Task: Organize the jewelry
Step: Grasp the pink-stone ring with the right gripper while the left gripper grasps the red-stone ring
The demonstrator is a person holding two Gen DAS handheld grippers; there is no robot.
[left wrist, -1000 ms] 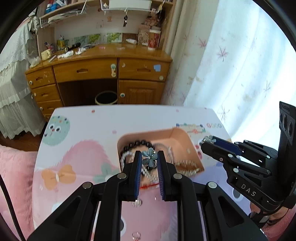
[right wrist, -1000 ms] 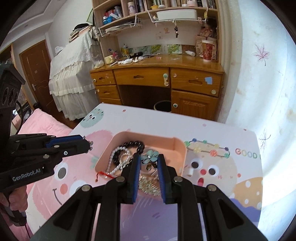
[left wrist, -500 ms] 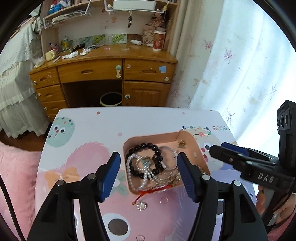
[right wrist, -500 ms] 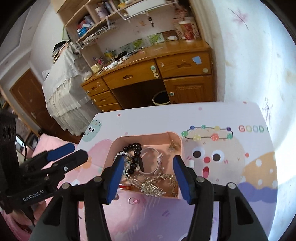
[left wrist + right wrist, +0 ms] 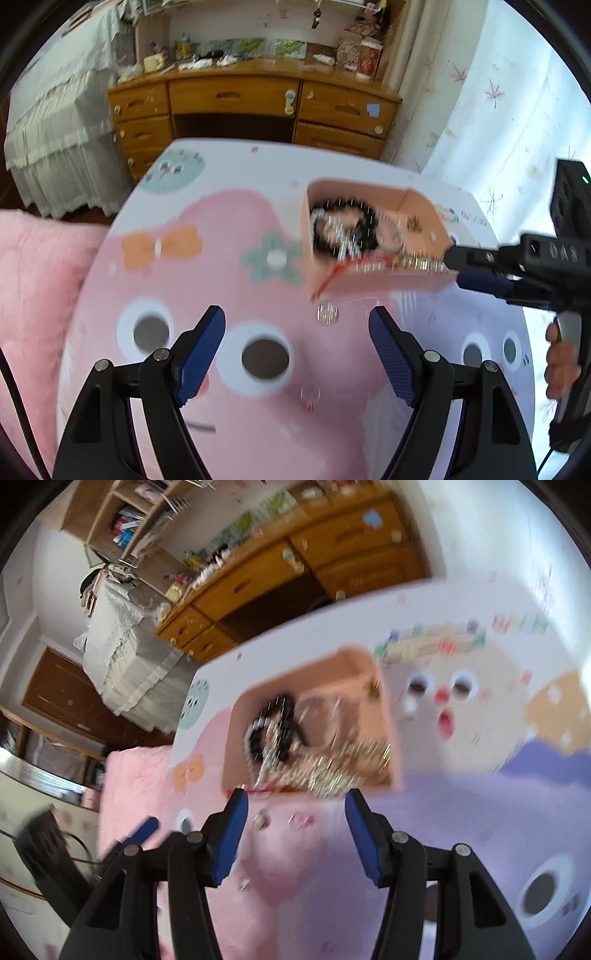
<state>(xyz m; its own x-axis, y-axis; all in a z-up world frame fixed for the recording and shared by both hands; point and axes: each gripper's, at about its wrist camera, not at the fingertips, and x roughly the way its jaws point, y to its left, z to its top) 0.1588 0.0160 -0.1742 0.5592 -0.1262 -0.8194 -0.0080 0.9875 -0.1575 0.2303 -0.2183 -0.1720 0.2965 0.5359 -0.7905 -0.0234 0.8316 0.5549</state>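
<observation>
A pink tray [image 5: 373, 281] [image 5: 390, 738] on the cartoon-print table holds a black bead bracelet [image 5: 364, 225] [image 5: 282, 725], a pearl string, a gold chain [image 5: 343, 771] and a red cord hanging over its front wall. Both views are motion-blurred. My left gripper [image 5: 296, 345] is open and empty, pulled back over the table in front of the tray. A small silver piece [image 5: 327, 312] and a ring [image 5: 309, 395] lie loose on the table between its fingers. My right gripper [image 5: 295, 829] is open and empty just in front of the tray; small loose pieces [image 5: 301, 819] lie between its fingers.
A wooden desk [image 5: 251, 99] with drawers stands beyond the table's far edge, a white-draped bed [image 5: 62, 122] to its left. A pink cushion [image 5: 33, 295] lies beside the table's left edge. A curtain [image 5: 498, 110] hangs at the right.
Both grippers, shut on the flower piece a second ago, opened over the tray and have since pulled back toward me, tilting; the flower piece lies among the jewelry in the tray.
</observation>
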